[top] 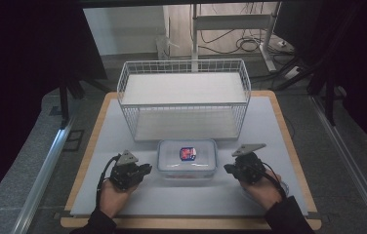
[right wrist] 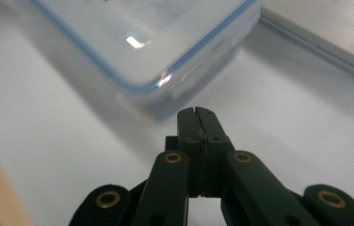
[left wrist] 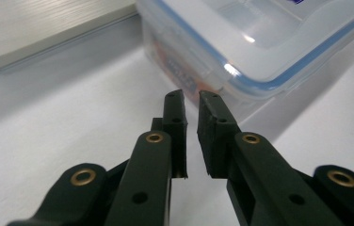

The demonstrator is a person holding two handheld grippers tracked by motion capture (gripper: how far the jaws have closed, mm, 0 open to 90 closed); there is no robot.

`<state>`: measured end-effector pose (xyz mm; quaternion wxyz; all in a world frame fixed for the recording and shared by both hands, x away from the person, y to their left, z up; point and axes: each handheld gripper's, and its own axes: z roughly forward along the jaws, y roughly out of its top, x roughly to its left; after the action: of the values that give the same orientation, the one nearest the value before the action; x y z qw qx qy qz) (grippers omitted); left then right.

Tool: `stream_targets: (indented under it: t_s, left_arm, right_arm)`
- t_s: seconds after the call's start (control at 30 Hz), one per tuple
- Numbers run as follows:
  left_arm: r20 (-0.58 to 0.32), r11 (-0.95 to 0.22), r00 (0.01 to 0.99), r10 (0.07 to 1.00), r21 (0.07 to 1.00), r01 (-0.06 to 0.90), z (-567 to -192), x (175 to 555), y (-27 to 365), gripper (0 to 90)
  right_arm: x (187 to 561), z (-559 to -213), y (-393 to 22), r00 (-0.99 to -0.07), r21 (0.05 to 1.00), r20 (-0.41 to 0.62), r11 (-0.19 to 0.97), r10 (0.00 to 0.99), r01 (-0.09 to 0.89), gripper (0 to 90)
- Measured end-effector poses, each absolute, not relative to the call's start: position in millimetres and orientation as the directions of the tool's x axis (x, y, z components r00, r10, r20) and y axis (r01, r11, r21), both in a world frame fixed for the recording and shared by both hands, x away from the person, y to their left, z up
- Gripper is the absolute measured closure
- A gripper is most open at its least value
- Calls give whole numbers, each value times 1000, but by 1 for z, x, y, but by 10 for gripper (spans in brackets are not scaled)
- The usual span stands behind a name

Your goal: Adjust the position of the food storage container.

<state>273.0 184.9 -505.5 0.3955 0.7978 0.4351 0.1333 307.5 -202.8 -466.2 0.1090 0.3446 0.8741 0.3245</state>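
Tongs sit on both sides of the plastic box (top: 187, 158), which rests on the worktop (top: 269, 126) before the wire basket (top: 184, 97). Left tongs (left wrist: 191, 101) are a crack apart, holding nothing. Right tongs (right wrist: 197, 115) are together. A push might slide the box away. Its red-blue label is too blurry to read.

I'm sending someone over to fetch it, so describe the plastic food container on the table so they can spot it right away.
On the white mat covering the wooden table, find the white wire basket shelf at the back. Directly in front of it, between the person's two grippers, sits the clear plastic food container. It is the low rectangular box with a blue-sealed lid and a red and blue label.
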Motion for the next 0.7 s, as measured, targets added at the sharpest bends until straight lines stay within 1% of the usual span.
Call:
stream_targets:
  t_s: [0.07,0.1,0.17,0.23,0.27,0.3,0.33,0.37,0.4,0.43,0.57,0.7]
  left_arm:
    - [-134,-300,578,805,748,592,-506,272,187,814]
    - [-133,-301,580,804,750,589,-506,272,188,818]
    - [-131,-300,581,803,753,585,-505,272,188,820]
    - [-127,-304,587,800,757,578,-505,272,188,837]
    - [-123,-307,588,800,757,576,-505,271,187,837]
    - [-120,-310,591,797,759,573,-505,271,187,847]
    - [-120,-310,591,797,759,573,-505,271,187,849]
    - [-123,-309,593,795,759,572,-505,272,187,849]
    - [-123,-309,593,795,759,572,-505,272,187,850]
    - [-123,-311,594,795,759,573,-506,272,187,849]
    - [-129,-310,593,795,753,580,-507,272,186,849]
    - [-124,-320,598,792,750,579,-508,273,185,846]
  right_arm:
    - [296,-465,-210,-741,641,44,550,670,535,900]
    - [283,-466,-218,-744,636,55,551,666,540,900]
    - [278,-466,-221,-745,635,57,552,664,540,900]
    - [258,-466,-234,-745,630,67,551,664,547,900]
    - [258,-466,-234,-745,630,67,551,664,547,900]
    - [246,-466,-243,-744,623,75,551,664,555,900]
    - [246,-466,-243,-744,623,75,551,664,555,900]
    - [236,-467,-253,-738,610,85,551,669,570,900]
    - [236,-467,-253,-738,610,85,551,669,570,900]
    - [225,-468,-265,-731,595,97,549,676,587,900]
    - [216,-472,-282,-712,563,103,550,694,617,900]
    - [220,-474,-290,-697,549,98,545,710,633,900]
